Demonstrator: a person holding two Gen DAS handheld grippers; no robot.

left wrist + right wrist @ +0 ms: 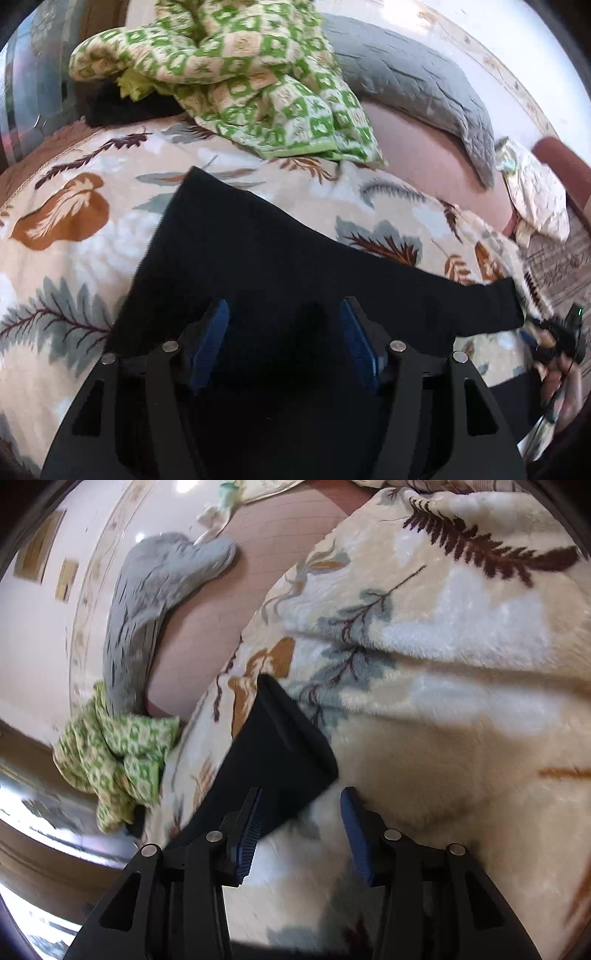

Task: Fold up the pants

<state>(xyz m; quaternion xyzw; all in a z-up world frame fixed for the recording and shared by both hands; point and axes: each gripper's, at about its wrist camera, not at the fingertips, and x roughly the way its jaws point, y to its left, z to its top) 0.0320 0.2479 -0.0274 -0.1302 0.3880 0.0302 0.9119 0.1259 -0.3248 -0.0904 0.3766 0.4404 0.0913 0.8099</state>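
Black pants [258,251] lie spread flat on a cream blanket with a leaf print [74,229]. My left gripper [283,308] hovers over the near part of the pants with its blue pads wide apart and pressing on nothing. One narrow end of the pants reaches right, where my right gripper [532,330] shows in a person's hand. In the right wrist view the pants [280,746] end just ahead of my right gripper [302,794]. That gripper is open, its left pad over the fabric edge and its right pad over the blanket [443,664].
A crumpled green-and-cream patterned cloth [240,74] [122,746] lies at the blanket's far side. A grey quilt [424,85] [147,602] rests on the pink sheet [424,155] beyond it. A small pale cloth [535,195] sits at the far right.
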